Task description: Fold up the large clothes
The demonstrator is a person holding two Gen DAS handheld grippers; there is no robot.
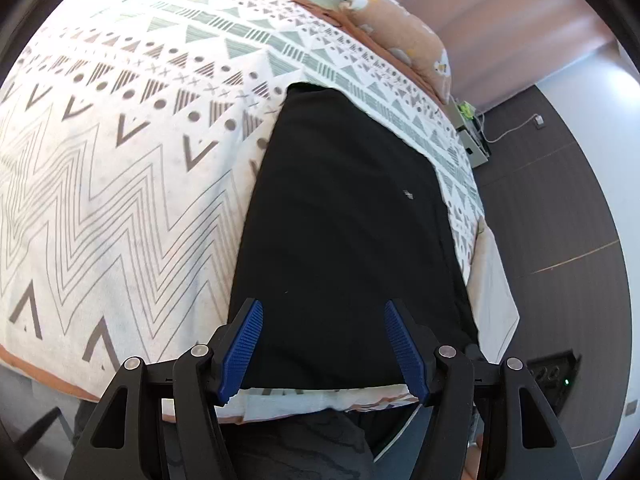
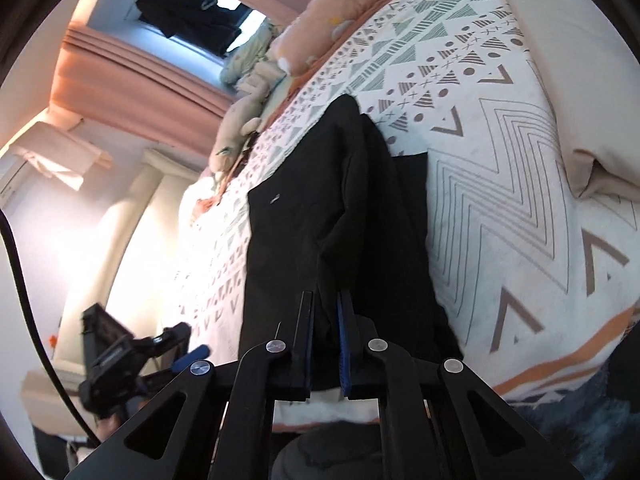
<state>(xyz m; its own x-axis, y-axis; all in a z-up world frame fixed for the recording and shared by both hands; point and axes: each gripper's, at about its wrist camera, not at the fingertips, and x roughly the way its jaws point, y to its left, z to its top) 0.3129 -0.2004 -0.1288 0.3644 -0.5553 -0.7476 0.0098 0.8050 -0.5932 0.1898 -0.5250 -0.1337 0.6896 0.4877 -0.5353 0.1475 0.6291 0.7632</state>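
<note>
- Pinching a raised fold of the black garment (image 2: 340, 216), the right gripper (image 2: 325, 344) is clenched on the cloth, tilted down over the bed's near edge.
- Left gripper (image 1: 322, 350) hangs released above the garment's near hem, touching nothing.
- Garment lies on the patterned bedspread (image 1: 120, 152); peach pillow (image 1: 400, 32) beyond.
- Only the right view shows the lifted fold and the window (image 2: 168, 20).

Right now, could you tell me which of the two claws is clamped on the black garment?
The right claw: its blue pads pinch a raised fold of the black garment. The left claw is open.
</note>
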